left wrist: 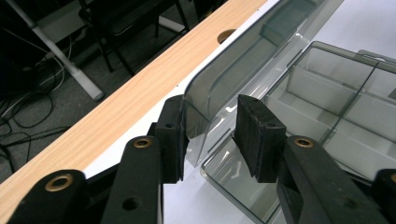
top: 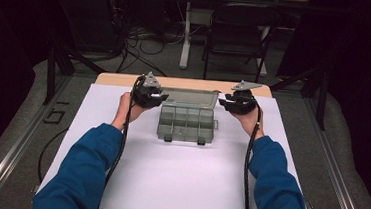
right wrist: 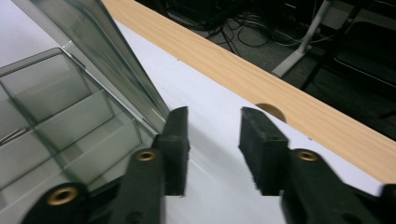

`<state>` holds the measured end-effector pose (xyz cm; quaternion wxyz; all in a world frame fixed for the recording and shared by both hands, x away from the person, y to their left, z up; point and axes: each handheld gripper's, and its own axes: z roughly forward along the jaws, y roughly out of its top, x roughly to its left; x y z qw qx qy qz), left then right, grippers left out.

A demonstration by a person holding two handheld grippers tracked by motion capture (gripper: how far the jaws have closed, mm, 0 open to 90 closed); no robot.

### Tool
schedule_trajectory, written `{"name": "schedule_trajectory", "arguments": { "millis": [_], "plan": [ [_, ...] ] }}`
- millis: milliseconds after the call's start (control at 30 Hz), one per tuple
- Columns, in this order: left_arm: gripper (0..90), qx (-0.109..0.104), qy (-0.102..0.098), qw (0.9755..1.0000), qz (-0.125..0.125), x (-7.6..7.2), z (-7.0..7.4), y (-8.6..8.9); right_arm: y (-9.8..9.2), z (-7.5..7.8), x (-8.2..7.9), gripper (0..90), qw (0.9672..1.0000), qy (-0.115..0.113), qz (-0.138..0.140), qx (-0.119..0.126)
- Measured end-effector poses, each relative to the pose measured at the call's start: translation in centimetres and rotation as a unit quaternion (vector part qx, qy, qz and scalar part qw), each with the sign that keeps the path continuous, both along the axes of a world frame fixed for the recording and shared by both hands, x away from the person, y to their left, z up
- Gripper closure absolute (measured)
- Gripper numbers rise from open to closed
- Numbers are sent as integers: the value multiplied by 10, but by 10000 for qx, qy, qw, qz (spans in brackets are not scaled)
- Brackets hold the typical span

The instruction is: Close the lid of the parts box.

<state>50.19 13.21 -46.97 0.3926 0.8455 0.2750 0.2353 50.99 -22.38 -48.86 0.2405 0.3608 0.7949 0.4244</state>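
A clear smoky plastic compartment box (top: 186, 123) sits on the white sheet, its lid (top: 190, 98) standing open at the back. My left gripper (top: 161, 96) is at the lid's left corner. In the left gripper view, the lid (left wrist: 243, 60) has its corner between the jaws of the left gripper (left wrist: 210, 135): the left pad lies against it and a gap shows before the right pad. The empty compartments (left wrist: 327, 112) lie beyond. My right gripper (top: 222, 103) is at the lid's right end. In the right gripper view, that gripper (right wrist: 215, 140) is open on nothing, with the lid (right wrist: 88, 42) just left of its left jaw.
A white sheet (top: 177, 179) covers the table, with a wooden strip (top: 120, 79) along the far edge and a cable hole (right wrist: 268, 109) in it. Beyond stand a black chair (top: 239, 33), a desk leg and floor cables.
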Motion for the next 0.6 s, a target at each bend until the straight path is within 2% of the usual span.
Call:
{"name": "schedule_trajectory", "arguments": {
  "millis": [133,233,400,600],
  "plan": [
    [663,0,-12,10000,-22,0,0,1,-5,15,-15,469,9997,-116,223,30],
    [675,-3,-15,10000,-24,0,0,1,4,25,-24,461,9989,-196,432,-19],
    [682,-10,8,10000,-33,-1,0,1,22,35,-30,483,9975,-315,628,-55],
    [681,-45,-57,9999,-86,-6,-4,2,29,34,-33,553,9969,-314,716,-42]
  ]
}}
